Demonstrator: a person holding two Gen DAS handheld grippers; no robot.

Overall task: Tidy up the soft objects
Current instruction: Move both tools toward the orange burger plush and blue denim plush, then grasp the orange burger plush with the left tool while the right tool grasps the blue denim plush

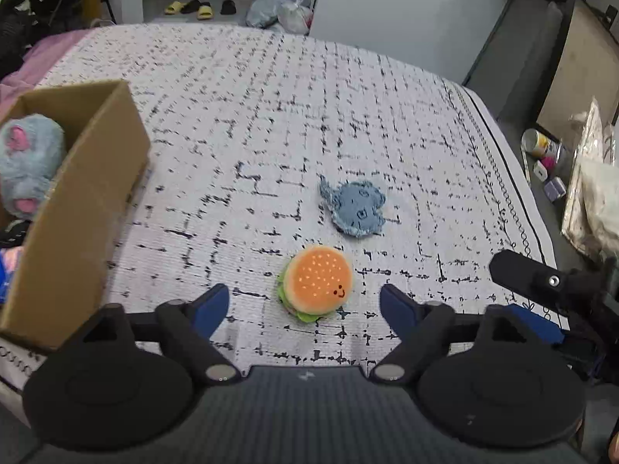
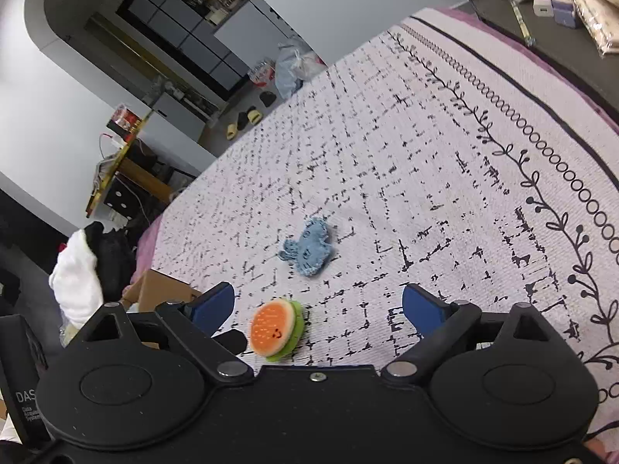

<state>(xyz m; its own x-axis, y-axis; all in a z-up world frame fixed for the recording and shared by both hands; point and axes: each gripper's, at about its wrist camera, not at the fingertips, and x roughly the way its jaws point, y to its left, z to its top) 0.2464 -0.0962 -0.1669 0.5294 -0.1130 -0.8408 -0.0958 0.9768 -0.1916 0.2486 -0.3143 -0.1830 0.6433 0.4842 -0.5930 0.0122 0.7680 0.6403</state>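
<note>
A plush hamburger [image 1: 316, 283] with an orange bun and a smiling face lies on the patterned bed cover, just ahead of my open left gripper [image 1: 305, 307] and between its blue pads. A flat blue knitted toy [image 1: 354, 208] lies a little beyond it. A cardboard box [image 1: 73, 208] stands at the left with a fluffy grey-blue plush [image 1: 29, 162] inside. My right gripper [image 2: 319, 305] is open and empty, tilted; the hamburger [image 2: 275, 328] is near its left finger and the blue toy [image 2: 308, 248] lies farther ahead.
The bed cover [image 1: 271, 116] stretches far ahead. The bed's right edge borders a dark floor with a can [image 1: 539, 144], small boxes and plastic bags. The right gripper's body [image 1: 541, 282] shows at the left wrist view's right side. Slippers [image 1: 193, 7] lie beyond the bed.
</note>
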